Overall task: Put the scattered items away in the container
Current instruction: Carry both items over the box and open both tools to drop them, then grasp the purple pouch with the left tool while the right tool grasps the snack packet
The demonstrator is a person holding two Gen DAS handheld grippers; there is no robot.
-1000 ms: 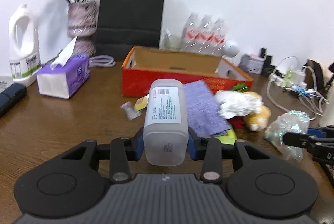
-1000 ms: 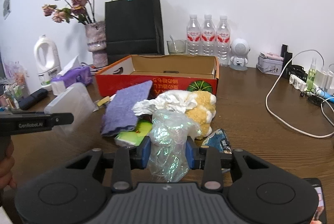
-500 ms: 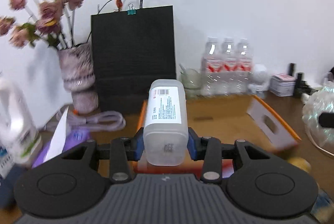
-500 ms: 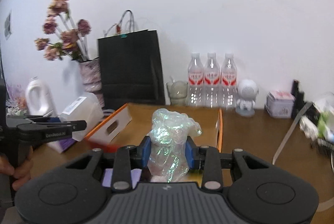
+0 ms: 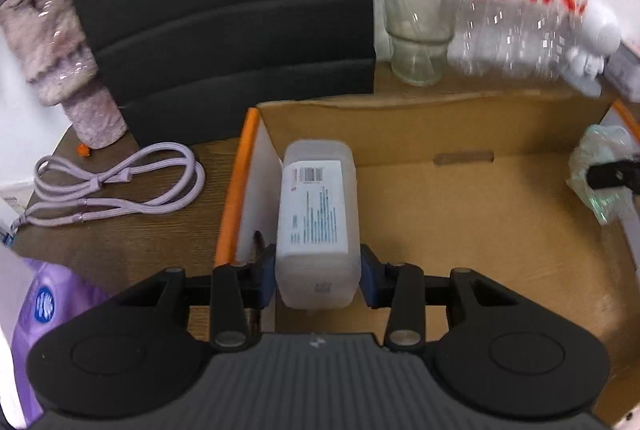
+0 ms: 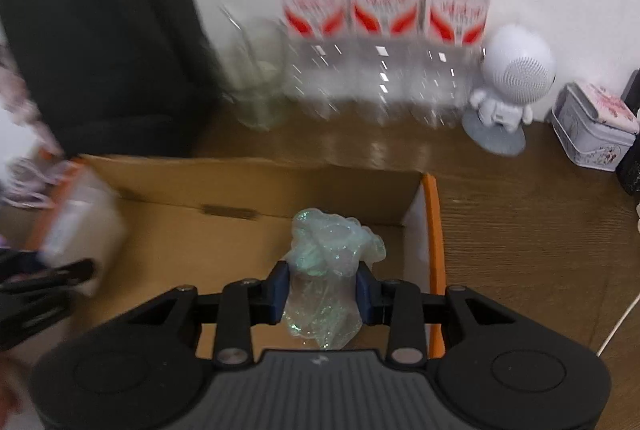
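Observation:
A frosted white plastic bottle with a printed label [image 5: 318, 222] is clamped between the blue pads of my left gripper [image 5: 318, 276], above the left end of the open cardboard box [image 5: 460, 230] with its orange rim. My right gripper [image 6: 322, 292] is shut on a crumpled iridescent clear plastic bag [image 6: 326, 266] above the box's right end [image 6: 432, 230]. The bag and the right gripper's tip show at the far right of the left wrist view [image 5: 600, 173]. In the right wrist view the bottle [image 6: 80, 230] appears blurred at the left.
Behind the box stand a black paper bag [image 5: 216, 13], a glass cup [image 5: 416, 33], three water bottles [image 6: 384, 13], a white robot figure [image 6: 508, 89] and a small tin [image 6: 592, 125]. Left of the box lie a lilac cable [image 5: 116, 185], a vase [image 5: 60, 57] and a purple tissue pack [image 5: 44, 310].
Both grippers have swept from above the scattered pile forward over the box and tilted down, each still holding its item. The pile in front of the box has left both views.

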